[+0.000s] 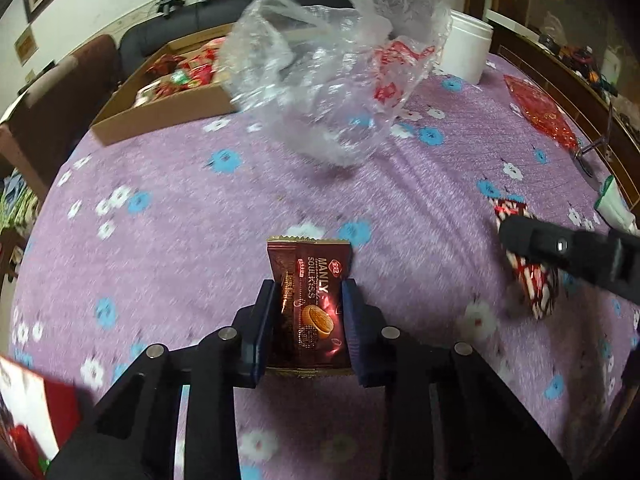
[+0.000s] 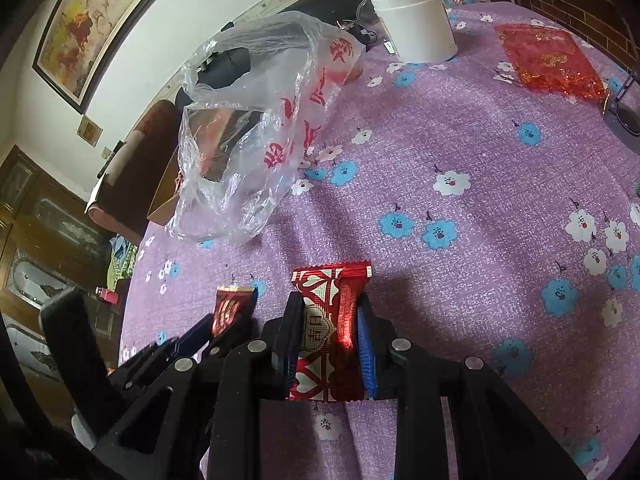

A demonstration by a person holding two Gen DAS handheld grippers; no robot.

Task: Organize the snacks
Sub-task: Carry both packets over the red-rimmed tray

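Looking along the left gripper [image 1: 308,300] in the left wrist view, its jaws are clamped on a brown biscuit packet [image 1: 310,304], which sticks out forward between them above the purple flowered tabletop [image 1: 180,240]. Farther back a clear plastic bag [image 1: 320,80] with red print stands crumpled and open, beside an open cardboard box [image 1: 160,116] of red-wrapped snacks at the far left edge. A white tub [image 1: 466,50] stands behind the bag, and a red foil pouch [image 1: 538,110] lies flat at the right. At the right edge the right gripper [image 1: 532,256] shows, holding a red and white snack packet [image 1: 532,280]. Turning to the right wrist view, the right gripper [image 2: 328,332] has its jaws pressed together on the red and white snack packet [image 2: 330,320], held upright just over the cloth. To its left the left gripper [image 2: 228,320] appears side-on with the brown biscuit packet [image 2: 230,306] between its jaws. The plastic bag [image 2: 256,140] stands behind them at the left, the white tub [image 2: 414,20] and red foil pouch [image 2: 548,60] well beyond.
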